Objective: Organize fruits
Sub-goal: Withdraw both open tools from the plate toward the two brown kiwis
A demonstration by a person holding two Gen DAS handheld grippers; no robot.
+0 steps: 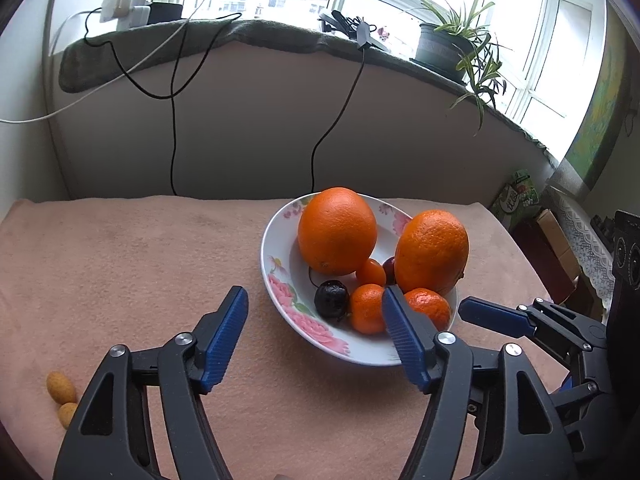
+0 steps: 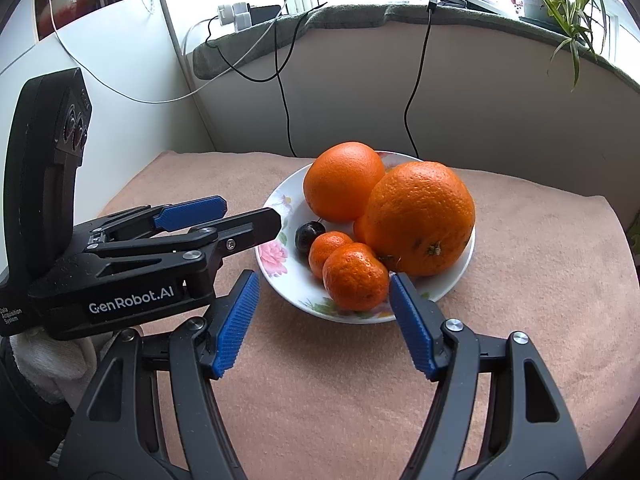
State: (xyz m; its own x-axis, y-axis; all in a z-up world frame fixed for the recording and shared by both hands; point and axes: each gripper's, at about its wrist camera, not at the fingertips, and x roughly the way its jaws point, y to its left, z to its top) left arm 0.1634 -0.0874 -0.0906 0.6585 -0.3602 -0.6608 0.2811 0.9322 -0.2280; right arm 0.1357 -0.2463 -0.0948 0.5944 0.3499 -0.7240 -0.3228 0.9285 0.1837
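A white flowered plate [image 1: 280, 276] [image 2: 280, 264] on the pink cloth holds two big oranges [image 1: 337, 230] [image 2: 420, 218], small mandarins [image 1: 366, 309] [image 2: 355, 276] and a dark cherry [image 1: 330, 298] [image 2: 308, 237]. Two small kumquats [image 1: 61, 387] lie on the cloth at the left front. My left gripper [image 1: 314, 332] is open and empty, just in front of the plate's left rim; it also shows in the right wrist view [image 2: 244, 214]. My right gripper [image 2: 322, 320] is open and empty at the plate's near rim; one of its fingers [image 1: 494, 318] shows in the left wrist view.
The pink cloth covers the table [image 1: 120, 280]. Behind it a low wall carries a sill with black and white cables [image 1: 172, 120], chargers [image 1: 124, 6] and a potted plant [image 1: 444, 46]. Boxes and a lace-covered stand [image 1: 576, 240] are at the right.
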